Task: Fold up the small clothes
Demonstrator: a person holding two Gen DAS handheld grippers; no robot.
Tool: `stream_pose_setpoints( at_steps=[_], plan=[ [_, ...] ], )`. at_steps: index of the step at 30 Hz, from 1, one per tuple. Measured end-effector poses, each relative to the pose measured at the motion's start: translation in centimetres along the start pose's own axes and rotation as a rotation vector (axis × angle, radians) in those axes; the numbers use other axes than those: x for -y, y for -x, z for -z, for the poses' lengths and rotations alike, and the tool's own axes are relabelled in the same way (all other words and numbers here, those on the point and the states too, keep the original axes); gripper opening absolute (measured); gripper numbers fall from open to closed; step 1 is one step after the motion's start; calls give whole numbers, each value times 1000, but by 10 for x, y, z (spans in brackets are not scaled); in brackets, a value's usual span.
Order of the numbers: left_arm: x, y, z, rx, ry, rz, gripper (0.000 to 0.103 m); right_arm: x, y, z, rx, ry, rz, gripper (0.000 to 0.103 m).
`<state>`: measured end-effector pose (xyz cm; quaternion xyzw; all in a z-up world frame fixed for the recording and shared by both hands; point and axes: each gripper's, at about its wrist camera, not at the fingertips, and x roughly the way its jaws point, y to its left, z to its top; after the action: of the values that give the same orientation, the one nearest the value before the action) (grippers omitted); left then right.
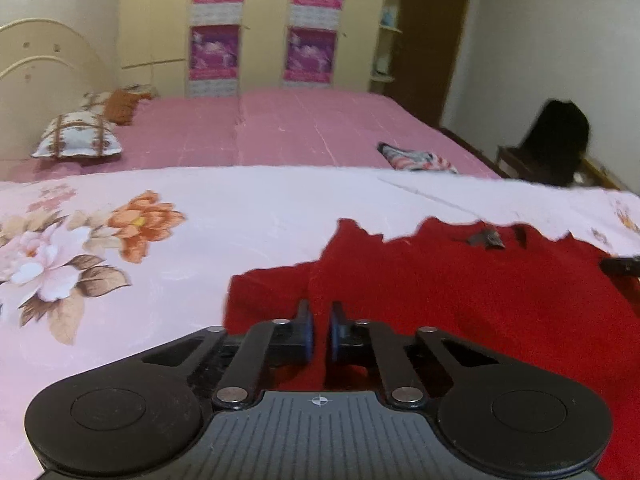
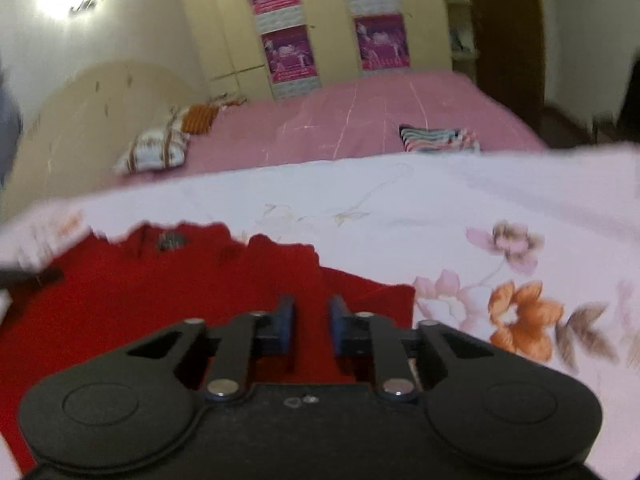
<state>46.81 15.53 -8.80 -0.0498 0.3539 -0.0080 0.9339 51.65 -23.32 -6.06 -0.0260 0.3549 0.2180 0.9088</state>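
Note:
A red garment (image 1: 460, 292) lies spread on a pale floral sheet (image 1: 168, 248), its collar with a dark label (image 1: 486, 238) at the far side. My left gripper (image 1: 320, 330) sits over its left part near the sleeve (image 1: 264, 296), jaws nearly together with a narrow gap showing red cloth. In the right wrist view the same garment (image 2: 160, 300) lies on the sheet (image 2: 440, 200). My right gripper (image 2: 310, 328) hovers over its right part near the sleeve (image 2: 372, 296), jaws slightly apart with nothing between them.
A pink bed (image 1: 300, 128) stretches behind the sheet, with pillows (image 1: 78, 140) at the headboard and a striped folded cloth (image 1: 416, 158) on it. A dark chair (image 1: 556, 148) stands at the right. Wardrobes with purple posters (image 1: 216, 52) line the back wall.

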Motion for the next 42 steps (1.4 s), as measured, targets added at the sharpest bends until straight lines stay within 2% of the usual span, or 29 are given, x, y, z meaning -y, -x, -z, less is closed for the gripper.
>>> stream_pose_setpoints(
  at_steps=[1, 4, 6, 7, 8, 9, 10, 11, 13, 14, 16, 17, 19, 21, 22, 23, 24, 25, 27, 28, 30, 32, 33, 34, 37, 39, 41, 42],
  plan=[
    [-2, -2, 2, -5, 3, -28, 6, -1, 2, 0, 5, 10, 21, 8],
    [-8, -6, 3, -8, 40, -29, 8, 2, -6, 3, -32, 6, 83, 8],
    [-9, -4, 2, -1, 37, -43, 18, -1, -8, 1, -35, 15, 96, 9],
    [-11, -1, 1, 0, 46, -45, 30, -2, -6, -1, -43, 9, 106, 13],
    [-14, 3, 0, 10, 59, -56, 46, -2, -3, -3, -45, 2, 107, 19],
    [-14, 11, -2, 38, 61, -80, 56, -4, 3, -5, -26, 6, 116, 24],
    [-8, 22, -5, 86, 44, -86, 72, -8, 13, -8, 22, 21, 116, 31],
    [2, 30, -8, 125, 21, -45, 76, -15, 24, -11, 73, 38, 80, 32],
    [31, 27, -13, 117, -34, 103, 76, -36, 21, -17, 72, 94, -31, 32],
    [48, 21, -13, 104, -77, 154, 76, -51, 13, -17, 64, 145, -51, 31],
    [79, -1, -12, 47, -142, 226, 76, -81, -7, -16, 40, 229, -54, 32],
    [87, -13, -10, 25, -157, 230, 76, -94, -18, -16, 34, 241, -68, 39],
    [90, -34, -6, -33, -141, 166, 76, -108, -40, -14, 3, 241, -54, 44],
    [72, -33, -3, -16, -115, 139, 76, -106, -44, -7, -6, 281, -39, 45],
    [57, -29, 0, -14, -130, 77, 76, -96, -42, -7, -1, 287, -7, 51],
    [41, -26, 3, -4, -116, 60, 76, -77, -39, -8, -8, 253, 52, 52],
    [21, -21, 7, 5, -74, 76, 76, -51, -38, -8, -18, 202, 134, 52],
    [11, -20, 9, 0, -53, 81, 76, -32, -37, -5, -25, 149, 168, 53],
    [14, -19, 8, -8, -95, 69, 76, 0, -33, -5, -48, 35, 94, 55],
    [21, -19, 6, -10, -112, 49, 76, -2, -30, -6, -42, 50, 102, 55],
    [32, -8, 2, 7, -98, 28, 76, -15, -18, -10, 3, 82, 148, 53],
    [47, 15, 4, 69, -109, 75, 76, -30, 4, -12, 49, 49, 62, 45],
    [57, 24, 4, 66, -109, 89, 76, -40, 13, -9, 56, 47, 8, 43],
    [67, 28, 10, 40, -117, 113, 76, -59, 21, -4, 53, 88, -49, 39],
    [92, 39, 29, 25, -154, 127, 76, -104, 31, 18, 26, 217, -121, 30],
    [100, 25, 39, -52, -143, 83, 76, -121, 27, 28, -6, 243, -126, 30],
    [112, 24, 49, -11, -210, 46, 82, -133, 6, 39, -87, 286, -78, 32],
    [111, 24, 48, -15, -197, 46, 82, -140, 5, 45, -41, 322, -55, 33]
  ],
)
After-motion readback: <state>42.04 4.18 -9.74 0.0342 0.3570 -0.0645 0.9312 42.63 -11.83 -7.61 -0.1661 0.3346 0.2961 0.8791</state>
